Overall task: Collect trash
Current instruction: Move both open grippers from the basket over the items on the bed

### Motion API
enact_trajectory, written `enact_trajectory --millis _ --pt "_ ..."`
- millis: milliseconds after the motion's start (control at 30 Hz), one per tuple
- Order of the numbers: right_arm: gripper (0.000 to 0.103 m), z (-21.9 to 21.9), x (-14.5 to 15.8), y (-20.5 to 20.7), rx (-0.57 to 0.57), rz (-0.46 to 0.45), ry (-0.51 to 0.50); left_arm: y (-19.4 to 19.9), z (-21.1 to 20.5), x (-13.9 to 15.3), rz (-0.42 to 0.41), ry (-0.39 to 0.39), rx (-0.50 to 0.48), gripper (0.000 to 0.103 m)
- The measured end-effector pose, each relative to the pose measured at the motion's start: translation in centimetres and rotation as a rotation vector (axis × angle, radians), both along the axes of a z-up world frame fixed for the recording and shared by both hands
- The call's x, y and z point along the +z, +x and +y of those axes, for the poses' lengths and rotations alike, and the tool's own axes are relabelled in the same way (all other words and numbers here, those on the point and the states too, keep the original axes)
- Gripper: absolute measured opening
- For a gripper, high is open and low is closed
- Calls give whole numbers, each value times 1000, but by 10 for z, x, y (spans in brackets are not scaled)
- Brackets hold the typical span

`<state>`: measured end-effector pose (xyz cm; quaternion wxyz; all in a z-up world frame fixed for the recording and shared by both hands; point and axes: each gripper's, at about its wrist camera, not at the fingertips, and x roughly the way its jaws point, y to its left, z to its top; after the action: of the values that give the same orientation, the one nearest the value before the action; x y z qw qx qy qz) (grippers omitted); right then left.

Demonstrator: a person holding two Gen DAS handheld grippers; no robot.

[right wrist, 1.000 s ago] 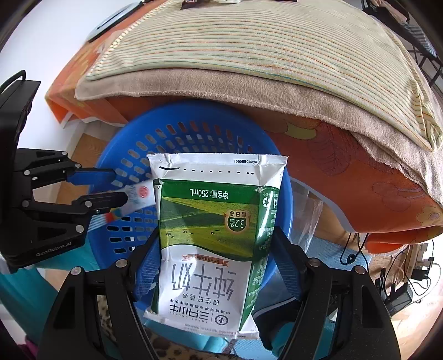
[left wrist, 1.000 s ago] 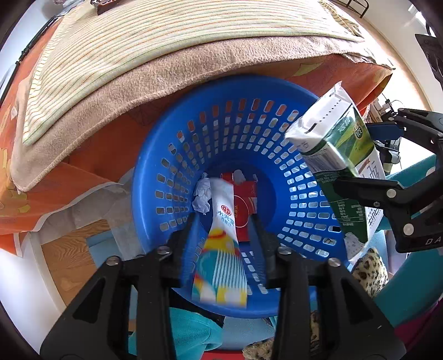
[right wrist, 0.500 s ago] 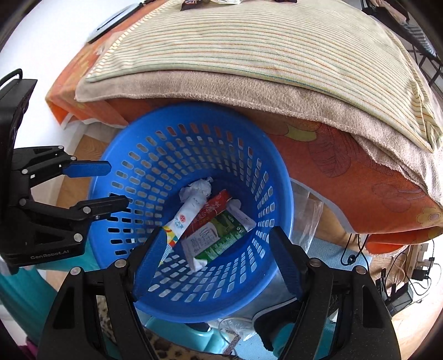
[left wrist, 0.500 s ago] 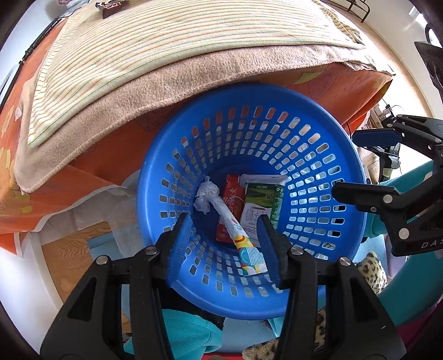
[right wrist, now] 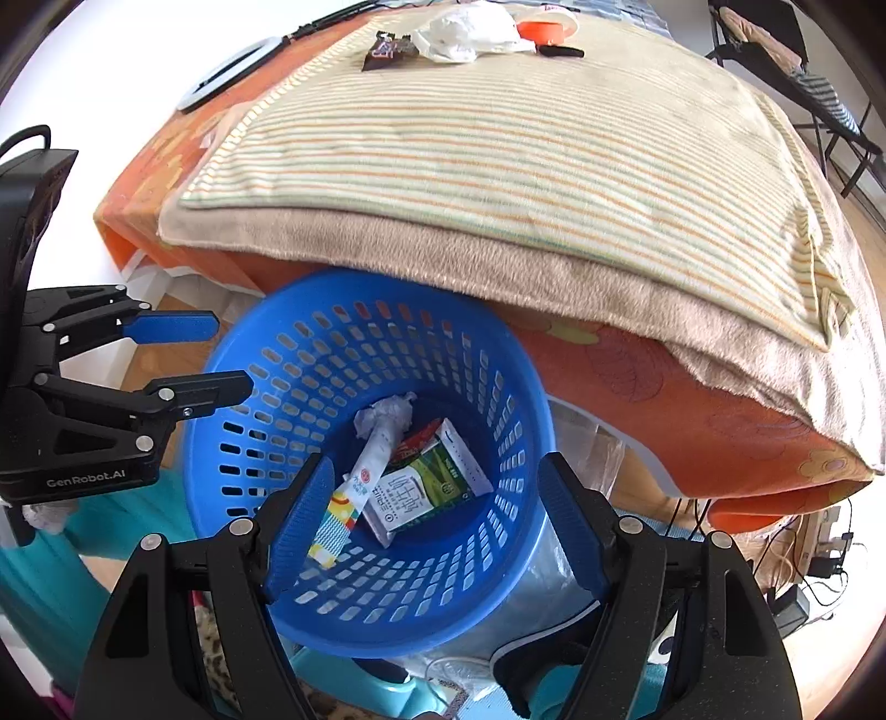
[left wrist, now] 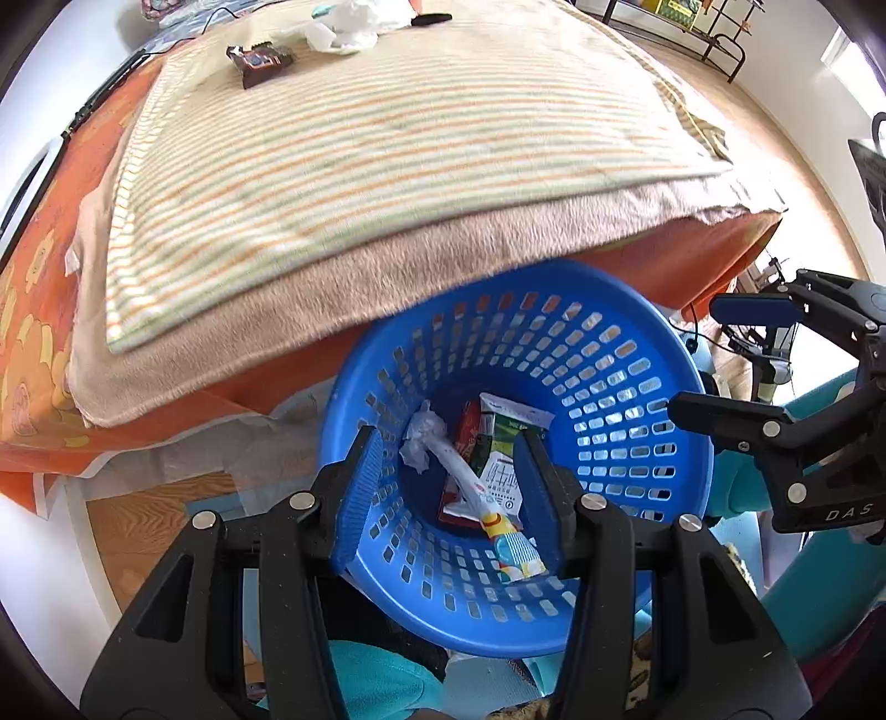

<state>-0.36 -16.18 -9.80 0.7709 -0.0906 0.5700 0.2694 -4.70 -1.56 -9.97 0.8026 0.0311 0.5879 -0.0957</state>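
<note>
A blue perforated basket [left wrist: 637,376] [right wrist: 266,443] stands by the bed edge. In it lie a green and white milk carton [right wrist: 426,487] [left wrist: 504,465], a long striped wrapper [right wrist: 354,498] [left wrist: 487,504], a red packet [right wrist: 415,443] and a crumpled tissue [right wrist: 385,415] [left wrist: 422,437]. My left gripper [left wrist: 448,487] is open and empty above the basket's near rim. My right gripper [right wrist: 437,515] is open and empty over the basket. On the far side of the bed lie a dark snack wrapper [left wrist: 259,60] [right wrist: 390,49] and white crumpled paper [left wrist: 346,25] [right wrist: 465,30].
The bed has a striped cover [right wrist: 498,144] over a tan blanket [left wrist: 332,277] and an orange sheet [right wrist: 664,387]. An orange tape roll [right wrist: 545,27] and a black object [right wrist: 562,51] lie by the paper. Cables [right wrist: 803,548] lie on the wood floor at right.
The milk carton and the striped wrapper left my grippers and dropped into the basket. Both grippers opened, then lifted back so more of the bed top shows.
</note>
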Motion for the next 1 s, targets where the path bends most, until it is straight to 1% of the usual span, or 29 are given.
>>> enact_trajectory --millis 200,267,400,600,700,800,900,1000 --pt "76 -9 19 19 -46 -16 66 27 12 29 -57 -3 34 51" --pt "76 -11 27 27 -57 -45 74 38 18 38 -80 -7 56 51" --pt "76 -15 46 45 -82 -112 109 61 36 55 -106 -49 101 51" --pt "76 -16 69 84 -123 -166 156 96 54 67 -152 -22 144 51" --pt "76 -11 80 105 -136 -183 177 116 64 71 -157 -53 158 51" --pt "76 -5 87 126 -153 -175 210 136 73 78 -180 -58 191 51" --pt "76 1 94 145 -159 -176 220 158 80 82 -197 -60 216 51" --pt "76 10 98 161 -154 -182 223 183 91 76 -170 -86 254 51"
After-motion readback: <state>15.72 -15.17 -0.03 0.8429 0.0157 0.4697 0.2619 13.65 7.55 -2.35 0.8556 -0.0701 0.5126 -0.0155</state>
